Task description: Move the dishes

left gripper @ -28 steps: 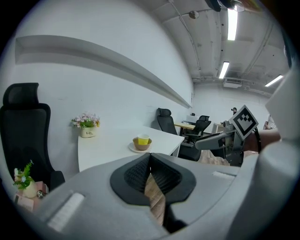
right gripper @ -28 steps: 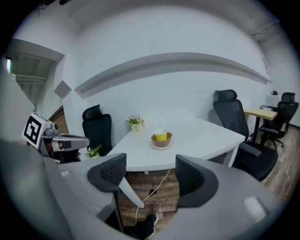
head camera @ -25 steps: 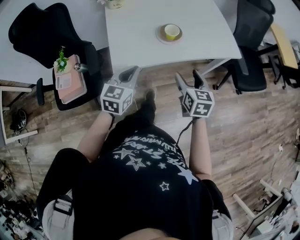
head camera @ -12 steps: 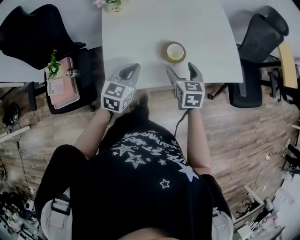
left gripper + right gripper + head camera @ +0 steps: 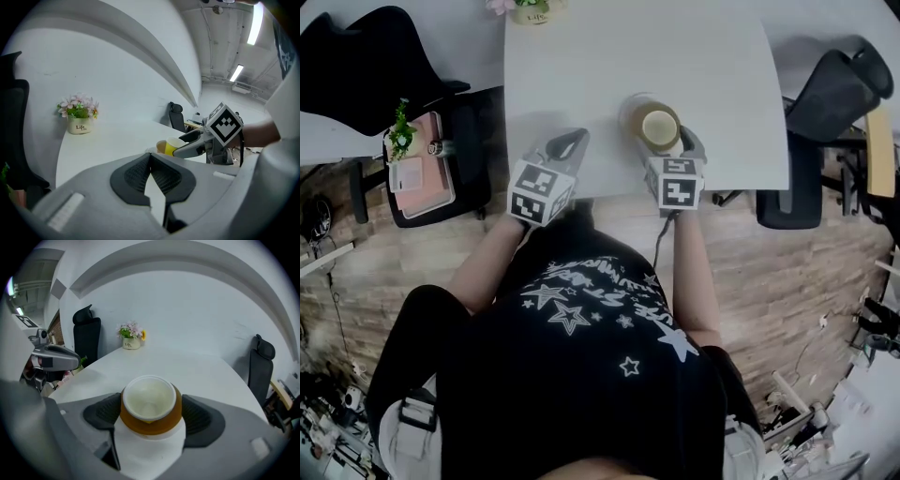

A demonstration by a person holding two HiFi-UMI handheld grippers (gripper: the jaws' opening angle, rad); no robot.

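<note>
Right gripper view: right gripper (image 5: 151, 417) straddles cup (image 5: 149, 399).

Most of the desk (image 5: 581, 75) lies open, with wide room across its middle and far side. A cup (image 5: 658, 125) near the front edge fills the gap between the spread right tongs (image 5: 666, 145). A flower pot (image 5: 530, 9) blocks the far left corner. A left chair (image 5: 366, 56) and a right chair (image 5: 834, 89) hem in the sides.

Yel. cup (image 5: 659, 126) upright on brn saucer (image 5: 628, 109), nr table (image 5: 581, 56) edge.
</note>
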